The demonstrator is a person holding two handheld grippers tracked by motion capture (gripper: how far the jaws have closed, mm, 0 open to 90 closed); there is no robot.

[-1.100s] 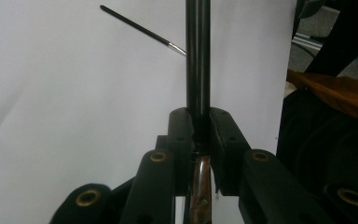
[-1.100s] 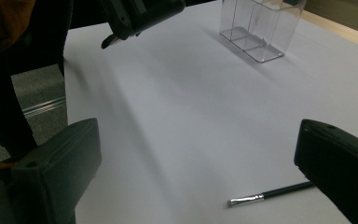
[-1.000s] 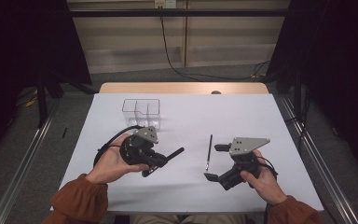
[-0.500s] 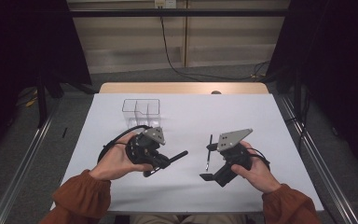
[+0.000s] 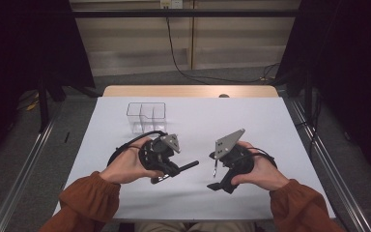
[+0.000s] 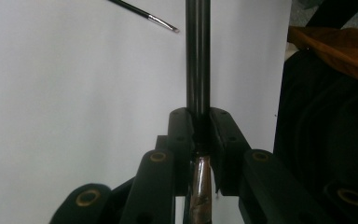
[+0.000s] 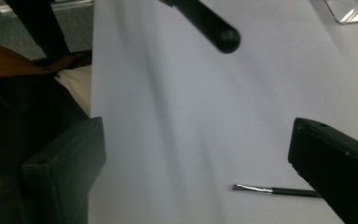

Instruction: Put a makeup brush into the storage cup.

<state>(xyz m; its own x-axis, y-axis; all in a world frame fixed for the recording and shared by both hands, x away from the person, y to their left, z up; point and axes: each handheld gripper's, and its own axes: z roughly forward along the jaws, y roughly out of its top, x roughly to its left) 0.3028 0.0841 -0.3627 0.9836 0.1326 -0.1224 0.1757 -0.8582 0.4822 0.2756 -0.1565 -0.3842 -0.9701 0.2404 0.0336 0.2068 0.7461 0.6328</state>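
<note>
- Sleeves of rust-orange cloth come in at the near edge of the table [image 5: 125, 203] in the high view, one on each forearm.
- Left gripper [image 5: 193, 165] sits low over the white table top, left of centre; its jaws are clenched on a thick black brush [image 6: 198, 56], pinching it where the black handle meets a coppery ferrule, with the handle running straight out ahead between them in the left gripper view.
- Right gripper [image 7: 196, 154] is held just right of centre, tilted over, with its jaws spread wide and nothing between them.
- Thin brush [image 7: 272, 190] lies flat on the table under the right gripper, its bristle tip in the gap between the spread jaws and its handle passing behind one of them; no jaw touches it as far as can be seen.
- Rounded handle end of the thick black brush hangs near the right gripper, above the thin brush.
- Clear organizer [image 5: 146, 115] with compartments stands farther back on the table, beyond the left gripper and well apart from both brushes.
</note>
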